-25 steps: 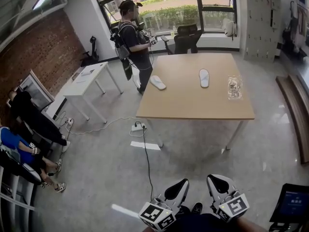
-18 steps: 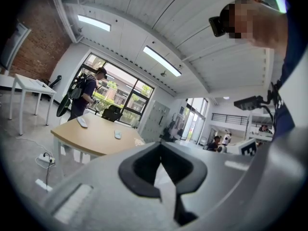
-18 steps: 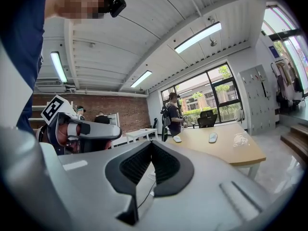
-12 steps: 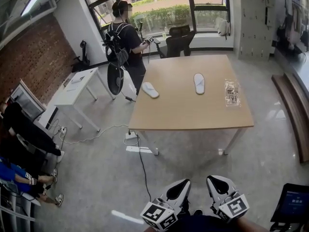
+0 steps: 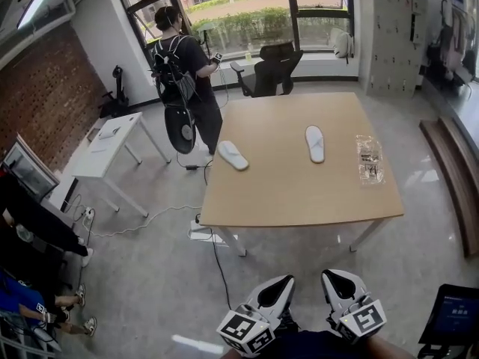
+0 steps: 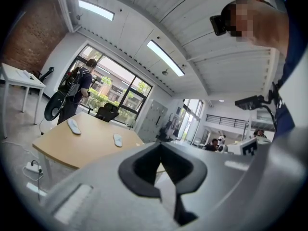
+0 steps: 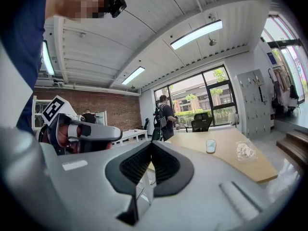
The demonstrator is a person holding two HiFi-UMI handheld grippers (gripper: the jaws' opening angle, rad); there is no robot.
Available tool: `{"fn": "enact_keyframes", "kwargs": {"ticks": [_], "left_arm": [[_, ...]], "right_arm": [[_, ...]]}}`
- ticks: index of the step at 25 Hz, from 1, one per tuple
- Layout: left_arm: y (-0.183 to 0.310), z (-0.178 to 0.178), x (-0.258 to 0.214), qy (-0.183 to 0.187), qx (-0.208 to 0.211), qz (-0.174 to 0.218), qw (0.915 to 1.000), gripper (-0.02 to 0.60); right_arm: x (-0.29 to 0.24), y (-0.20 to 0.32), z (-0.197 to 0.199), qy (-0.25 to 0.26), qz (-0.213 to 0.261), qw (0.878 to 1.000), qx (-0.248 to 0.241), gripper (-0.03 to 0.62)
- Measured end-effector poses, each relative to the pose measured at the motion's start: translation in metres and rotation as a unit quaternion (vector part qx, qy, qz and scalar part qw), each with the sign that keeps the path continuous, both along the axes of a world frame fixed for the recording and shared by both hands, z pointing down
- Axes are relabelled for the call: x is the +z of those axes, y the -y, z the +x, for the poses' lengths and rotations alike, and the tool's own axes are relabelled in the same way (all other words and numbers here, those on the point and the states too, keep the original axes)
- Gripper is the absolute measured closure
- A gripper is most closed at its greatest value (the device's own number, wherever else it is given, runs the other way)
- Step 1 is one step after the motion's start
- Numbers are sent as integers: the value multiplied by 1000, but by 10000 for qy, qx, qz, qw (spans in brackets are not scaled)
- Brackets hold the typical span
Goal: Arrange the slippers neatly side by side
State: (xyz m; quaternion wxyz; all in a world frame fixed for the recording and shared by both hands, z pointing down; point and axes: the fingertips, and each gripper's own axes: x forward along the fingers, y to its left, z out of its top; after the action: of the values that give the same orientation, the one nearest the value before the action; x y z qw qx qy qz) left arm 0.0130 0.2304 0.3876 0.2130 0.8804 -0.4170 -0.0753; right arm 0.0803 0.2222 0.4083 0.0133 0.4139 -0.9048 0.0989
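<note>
Two white slippers lie apart on a wooden table [image 5: 299,193]. One slipper [image 5: 232,155] rests near the table's left edge, angled. The other slipper [image 5: 315,143] lies near the middle, pointing away from me. In the left gripper view they show as the left slipper [image 6: 73,126] and the right slipper [image 6: 118,140]. The right gripper view shows only one slipper [image 7: 210,146]. My left gripper [image 5: 280,284] and right gripper [image 5: 334,281] are held low in front of me, well short of the table, both shut and empty.
A clear plastic bag [image 5: 369,158] lies on the table's right side. A person with a backpack [image 5: 183,81] stands at the far left corner beside a black office chair [image 5: 271,67]. A power strip and cable [image 5: 206,234] lie on the floor under the table's near left. A white side table [image 5: 105,144] stands to the left.
The table and slippers have drawn nearer and sit lower in the head view. The person with the backpack has turned and shifted left. Both grippers stay shut.
</note>
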Motion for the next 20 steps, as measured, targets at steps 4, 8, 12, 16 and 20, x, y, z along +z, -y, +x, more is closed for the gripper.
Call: {"fn": "enact_keyframes", "kwargs": {"ticks": [4, 8, 12, 16, 20], "left_arm": [[31, -19, 1, -85, 106, 24, 9999, 578], [55, -30, 7, -162, 204, -64, 9996, 580], [75, -33, 16, -230, 284, -79, 9993, 578], [95, -38, 19, 44, 200, 20, 9998, 580], [122, -42, 14, 246, 36, 45, 9997, 580]], "right_arm": [[-2, 30, -19, -45, 14, 9999, 112, 585], [0, 50, -31, -140, 12, 9997, 186, 585], [4, 70, -33, -186, -27, 9995, 269, 585], [9, 91, -40, -165, -103, 9996, 197, 585], [9, 120, -45, -111, -14, 9999, 81, 585]]}}
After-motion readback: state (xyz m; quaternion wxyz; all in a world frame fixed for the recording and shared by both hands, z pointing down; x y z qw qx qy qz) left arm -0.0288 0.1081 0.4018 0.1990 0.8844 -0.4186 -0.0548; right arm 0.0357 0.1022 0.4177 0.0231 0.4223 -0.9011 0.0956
